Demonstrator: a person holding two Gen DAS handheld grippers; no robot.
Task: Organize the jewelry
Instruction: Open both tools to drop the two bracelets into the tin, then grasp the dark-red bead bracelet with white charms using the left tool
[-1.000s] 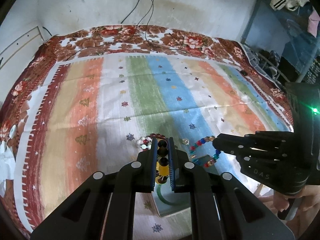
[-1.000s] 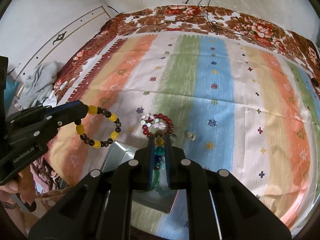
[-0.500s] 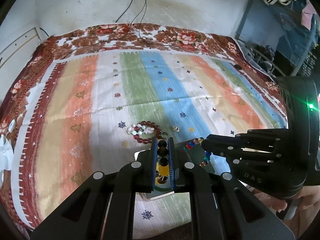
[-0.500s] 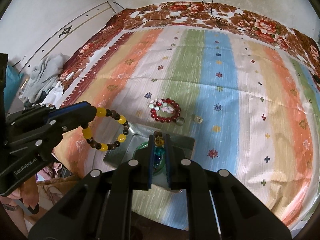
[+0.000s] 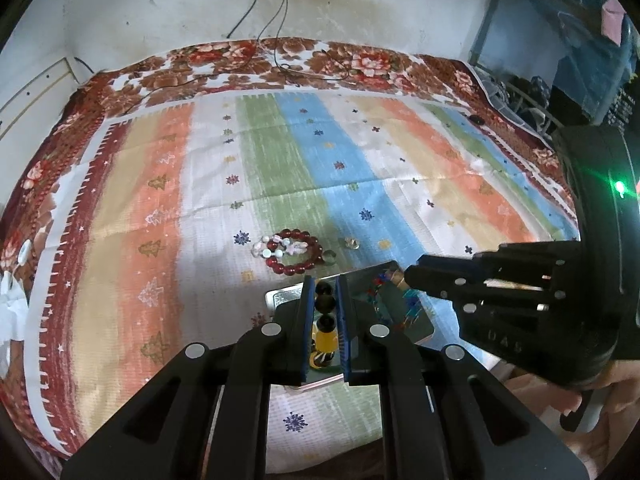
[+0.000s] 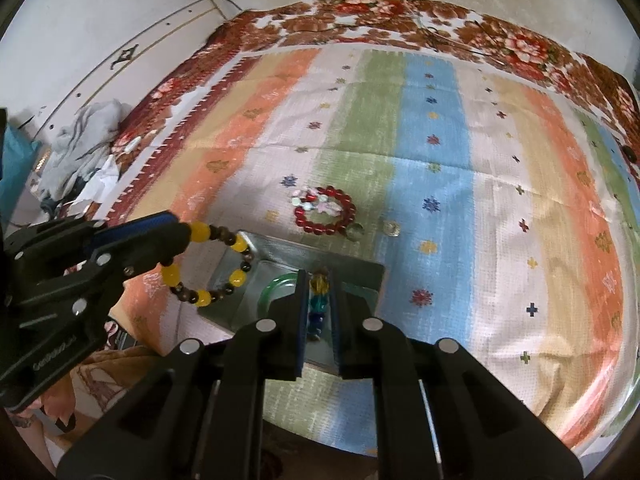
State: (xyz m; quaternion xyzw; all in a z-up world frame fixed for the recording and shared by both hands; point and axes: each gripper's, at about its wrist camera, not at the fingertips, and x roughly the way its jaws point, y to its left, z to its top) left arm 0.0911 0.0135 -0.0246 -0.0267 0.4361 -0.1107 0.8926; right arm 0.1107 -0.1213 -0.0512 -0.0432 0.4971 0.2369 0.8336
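My left gripper [image 5: 325, 304] is clamped on a bracelet of yellow and dark brown round beads [image 6: 218, 268]; from its own camera I see three dark beads and one amber-yellow bead stacked between the blue-padded fingers [image 5: 307, 320], and from the right wrist view the rest of the loop hangs free off the fingertips, over the left edge of a shiny rectangular metal tray [image 6: 280, 252]. My right gripper [image 6: 319, 300] is closed on a string of mixed-colour glass beads [image 6: 319, 294]; an amber bead, a teal one and a dark blue one sit in a column between its fingers, and the left wrist view shows more of that multicoloured string [image 5: 390, 292] dangling from the right gripper's tips above the tray's reflective surface. Both grippers hover over the tray, close together but not touching. Inside the tray I can make out a translucent green bangle [image 6: 280, 284], partly hidden behind the right gripper's fingers. Just beyond the tray, on the striped pastel bedspread [image 6: 440, 140], lies a ring of dark red round beads [image 6: 325, 216] with a cluster of pale pink and white shell-like pieces [image 6: 316, 203] overlapping its left side. Near it, to the right, rest two small silvery rings [image 6: 391, 229], apart from each other and close to the tray's far edge.
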